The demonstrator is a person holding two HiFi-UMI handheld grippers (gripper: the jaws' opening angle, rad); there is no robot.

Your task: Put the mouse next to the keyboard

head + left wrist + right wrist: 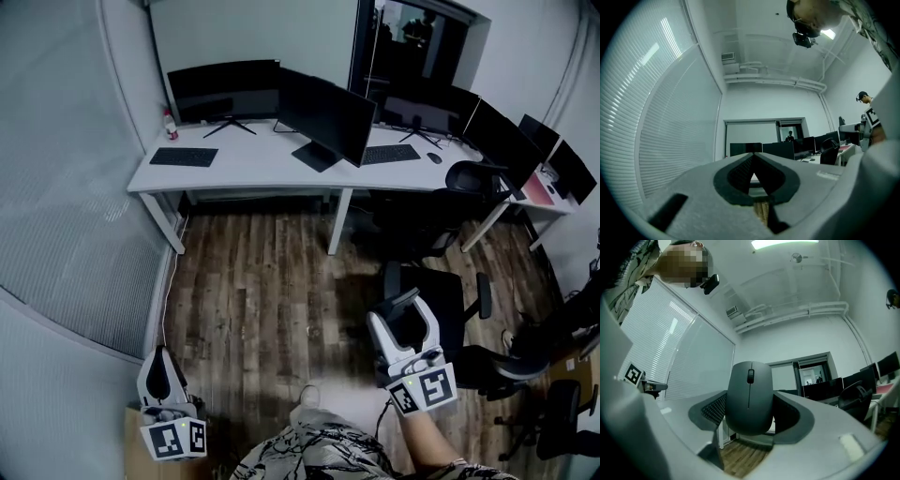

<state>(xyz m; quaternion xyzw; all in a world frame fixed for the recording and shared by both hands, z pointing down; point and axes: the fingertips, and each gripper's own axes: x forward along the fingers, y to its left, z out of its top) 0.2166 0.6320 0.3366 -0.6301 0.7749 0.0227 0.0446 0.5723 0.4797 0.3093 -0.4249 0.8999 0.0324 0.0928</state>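
You stand in an office on a wood-plank floor (253,281), and the long white desk (262,169) is well ahead of you across it. Dark monitors (328,117) stand on the desk. Near its left end lies a black keyboard (184,157) with bare desktop to its right (a second keyboard (391,154) toward the right end has another mouse (434,157) just beside it). Your right gripper (750,401) is clamped on the grey mouse (749,380), wheel end up, held over the floor and far from the desk. Your left gripper (753,164) has its jaws together on nothing and hangs low at your side. I judge you are in the carry step. Next, walk to the desk, lower the mouse flat onto the bare top just right of the left-end keyboard, then part the jaws.
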